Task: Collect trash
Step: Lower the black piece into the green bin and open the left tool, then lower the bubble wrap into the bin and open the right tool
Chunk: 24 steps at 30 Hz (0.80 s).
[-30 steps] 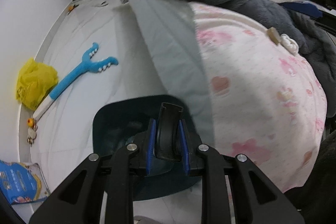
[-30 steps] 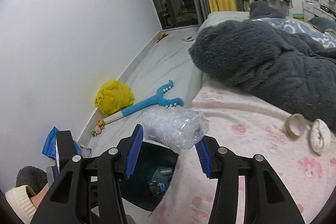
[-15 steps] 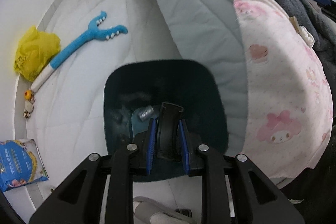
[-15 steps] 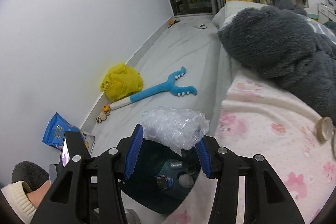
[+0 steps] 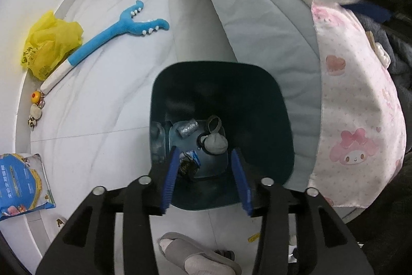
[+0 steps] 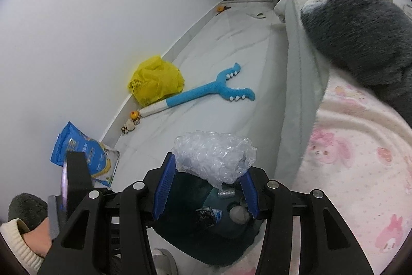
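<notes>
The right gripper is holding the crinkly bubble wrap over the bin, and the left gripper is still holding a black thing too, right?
Not quite. The left gripper holds nothing: the left wrist view shows its jaws, which have just been opening, empty above the bin. The right gripper does hold the bubble wrap over it.

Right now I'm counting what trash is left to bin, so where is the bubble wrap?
In the right wrist view the bubble wrap is clamped in the right hand-held gripper, above the open dark teal bin beside the bed.
</notes>
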{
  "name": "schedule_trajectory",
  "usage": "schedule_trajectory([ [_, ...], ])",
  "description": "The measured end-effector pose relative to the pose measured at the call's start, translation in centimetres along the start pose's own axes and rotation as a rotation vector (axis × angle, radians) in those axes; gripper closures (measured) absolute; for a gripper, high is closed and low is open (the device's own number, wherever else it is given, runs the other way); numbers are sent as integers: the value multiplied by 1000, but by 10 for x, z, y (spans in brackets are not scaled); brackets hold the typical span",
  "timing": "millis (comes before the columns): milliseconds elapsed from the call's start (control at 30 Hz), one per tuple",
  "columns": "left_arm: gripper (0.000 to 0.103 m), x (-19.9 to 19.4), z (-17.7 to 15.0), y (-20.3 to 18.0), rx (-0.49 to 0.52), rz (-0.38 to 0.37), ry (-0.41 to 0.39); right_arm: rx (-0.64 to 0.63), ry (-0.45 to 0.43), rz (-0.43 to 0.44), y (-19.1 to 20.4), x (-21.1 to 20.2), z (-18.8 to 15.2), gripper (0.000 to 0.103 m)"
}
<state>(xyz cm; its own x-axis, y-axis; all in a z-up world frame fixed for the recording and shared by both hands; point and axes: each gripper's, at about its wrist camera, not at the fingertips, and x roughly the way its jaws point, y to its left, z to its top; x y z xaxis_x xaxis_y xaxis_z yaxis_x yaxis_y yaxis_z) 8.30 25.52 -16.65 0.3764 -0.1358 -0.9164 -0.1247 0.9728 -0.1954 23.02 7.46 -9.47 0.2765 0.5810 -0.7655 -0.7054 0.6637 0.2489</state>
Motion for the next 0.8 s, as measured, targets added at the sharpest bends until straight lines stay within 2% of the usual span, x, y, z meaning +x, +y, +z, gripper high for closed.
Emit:
schedule_trajectory([
  [233, 45, -23, 1, 10, -14, -20, -81, -9, 73, -5, 11, 30, -6, 53],
  [433, 37, -52, 4, 10, 3, -44, -193, -7, 149, -8, 19, 62, -15, 53],
  [800, 34, -88, 5, 1, 66, -27, -319, -18, 294, -46, 17, 107, -39, 53],
])
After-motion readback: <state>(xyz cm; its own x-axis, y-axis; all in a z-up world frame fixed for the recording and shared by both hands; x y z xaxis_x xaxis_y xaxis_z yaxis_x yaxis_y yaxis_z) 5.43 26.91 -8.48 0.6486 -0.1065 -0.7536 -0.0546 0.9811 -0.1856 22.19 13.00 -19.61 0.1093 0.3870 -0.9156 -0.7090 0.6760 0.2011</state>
